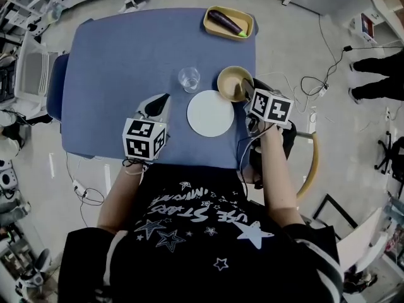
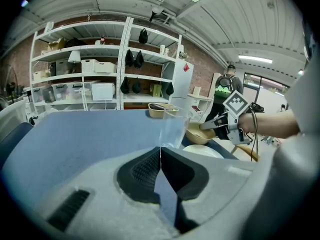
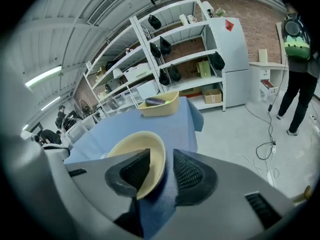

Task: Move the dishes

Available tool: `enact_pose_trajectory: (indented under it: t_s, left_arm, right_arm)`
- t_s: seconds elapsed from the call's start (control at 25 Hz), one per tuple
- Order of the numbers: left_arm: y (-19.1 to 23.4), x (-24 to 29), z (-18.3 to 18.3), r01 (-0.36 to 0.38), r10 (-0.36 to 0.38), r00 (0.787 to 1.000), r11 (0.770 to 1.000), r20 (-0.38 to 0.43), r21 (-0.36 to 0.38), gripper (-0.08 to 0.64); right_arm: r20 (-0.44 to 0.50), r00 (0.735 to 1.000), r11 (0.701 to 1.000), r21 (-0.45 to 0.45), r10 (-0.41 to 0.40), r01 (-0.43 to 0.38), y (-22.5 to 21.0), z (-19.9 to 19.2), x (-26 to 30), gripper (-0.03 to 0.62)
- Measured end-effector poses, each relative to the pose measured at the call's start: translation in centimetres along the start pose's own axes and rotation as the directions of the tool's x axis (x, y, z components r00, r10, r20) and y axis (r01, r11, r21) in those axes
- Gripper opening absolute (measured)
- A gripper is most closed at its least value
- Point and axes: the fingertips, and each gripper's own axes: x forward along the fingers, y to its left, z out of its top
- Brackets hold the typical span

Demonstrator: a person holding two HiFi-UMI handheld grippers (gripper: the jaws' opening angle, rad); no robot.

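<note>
Right now the right hand-held gripper [image 3: 162, 171] straddles the rim of the bowl [image 1: 230, 79] near the desk's [image 1: 120, 55] right edge, with its jaws apart and not clamped. The left hand-held gripper [image 2: 160, 155] is clenched on nothing, short of the glass [image 1: 189, 79]. A thin bite on that sloped rim could let the bowl tip or slip off the edge.

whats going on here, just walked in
A person stands at a blue table with a gripper in each hand, moving dishes. The right gripper straddles the rim of the tan bowl, one jaw inside and one outside, not yet closed. The left gripper is empty with its jaws together, pointing toward the glass. A white plate lies between the grippers, and an eggplant sits in a yellow tray at the far edge.
</note>
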Motion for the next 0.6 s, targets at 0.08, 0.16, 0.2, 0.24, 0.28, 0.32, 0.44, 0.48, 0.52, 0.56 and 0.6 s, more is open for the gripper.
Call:
enact_pose_trajectory:
  t_s: [0.08,0.16,0.2,0.24,0.28,0.32,0.44,0.48,0.52,0.56,0.6]
  left_arm:
    - [0.2,-0.1,0.0,-0.01,0.01,1.0,1.0,-0.004,-0.001,0.021]
    - [0.4,-0.3,0.1,-0.016,0.016,1.0,1.0,-0.003,0.0,0.021]
    - [0.4,-0.4,0.2,-0.014,0.014,1.0,1.0,0.0,0.002,0.021]
    - [0.5,-0.4,0.3,-0.008,0.008,1.0,1.0,0.004,0.006,0.021]
    - [0.6,-0.5,0.4,-0.001,0.001,1.0,1.0,0.008,0.013,0.021]
    - [0.6,-0.6,0.5,0.006,-0.006,1.0,1.0,0.012,0.019,0.021]
    - [1.0,-0.5,0.8,0.023,-0.024,0.999,0.999,0.024,0.027,0.021]
    - [1.2,-0.5,1.1,0.032,-0.033,0.999,0.999,0.028,0.03,0.021]
    - [1.5,-0.5,1.2,0.044,-0.045,0.998,0.998,0.032,0.035,0.021]
    - [1.8,-0.7,1.3,0.059,-0.06,0.998,0.997,0.034,0.043,0.021]
    - [2.1,-0.8,1.3,0.076,-0.078,0.996,0.996,0.035,0.052,0.021]
  right_arm:
    - [0.016,1.0,1.0,-0.006,0.011,-0.01,0.3,0.4,-0.3,0.167]
    - [0.035,0.999,1.0,-0.025,0.011,-0.011,0.6,0.7,-1.0,0.176]
    - [0.044,0.999,0.999,-0.037,0.007,-0.005,0.6,0.8,-1.4,0.177]
    - [0.054,0.999,0.999,-0.047,-0.001,0.004,0.7,0.9,-1.9,0.178]
    - [0.062,0.998,0.998,-0.056,-0.011,0.014,0.7,0.8,-2.3,0.178]
    - [0.069,0.997,0.998,-0.064,-0.021,0.025,0.9,0.7,-2.8,0.178]
    - [0.084,0.995,0.995,-0.084,-0.046,0.053,1.2,0.5,-3.8,0.178]
    - [0.09,0.994,0.994,-0.086,-0.056,0.064,1.5,0.5,-4.1,0.178]
    - [0.099,0.993,0.994,-0.085,-0.067,0.076,1.8,0.5,-4.4,0.177]
    - [0.108,0.991,0.993,-0.081,-0.081,0.089,2.3,0.4,-4.8,0.175]
    - [0.118,0.988,0.992,-0.076,-0.095,0.104,2.9,0.3,-5.1,0.172]
